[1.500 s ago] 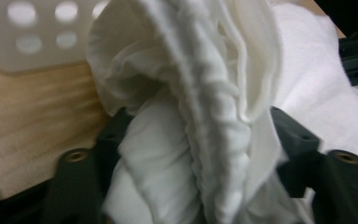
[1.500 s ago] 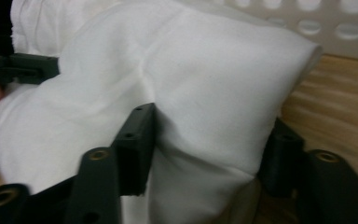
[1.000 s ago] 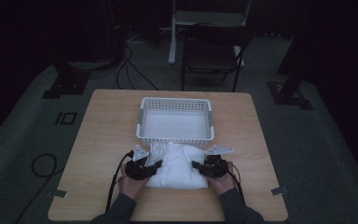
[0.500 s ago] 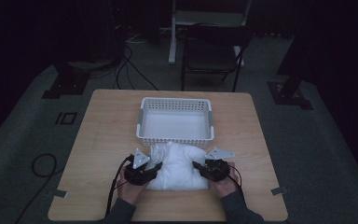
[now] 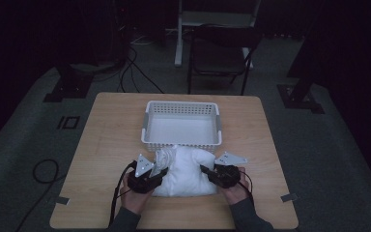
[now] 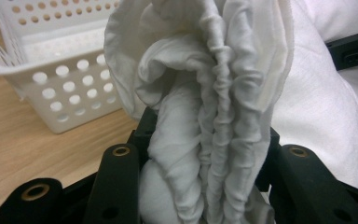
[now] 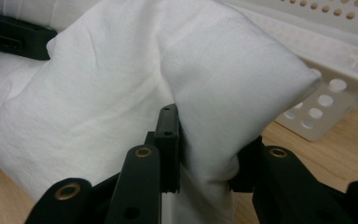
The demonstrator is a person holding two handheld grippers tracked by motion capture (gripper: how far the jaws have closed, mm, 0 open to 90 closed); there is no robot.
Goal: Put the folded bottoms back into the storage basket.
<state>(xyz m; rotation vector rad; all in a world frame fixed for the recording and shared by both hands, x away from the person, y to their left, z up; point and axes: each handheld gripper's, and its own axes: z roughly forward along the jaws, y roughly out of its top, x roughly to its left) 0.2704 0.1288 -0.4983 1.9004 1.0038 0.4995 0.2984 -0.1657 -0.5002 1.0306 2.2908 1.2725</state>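
Observation:
A white cloth bundle lies on the near part of the wooden table, just in front of a white perforated basket. My left gripper grips its left end; its jaws have just been closing, and crumpled folds of the cloth are squeezed between them. At the right end, my right gripper is shut on a puffed corner of the cloth. In the gripper views the left gripper and right gripper each have fabric packed between the jaws.
The basket stands a short way beyond the cloth, and its inside looks bare. A dark chair stands past the table's far edge. Cables lie on the floor at the left.
Both hands have lifted slightly with the cloth's ends. The left end of the cloth is more bunched and raised than a second ago.

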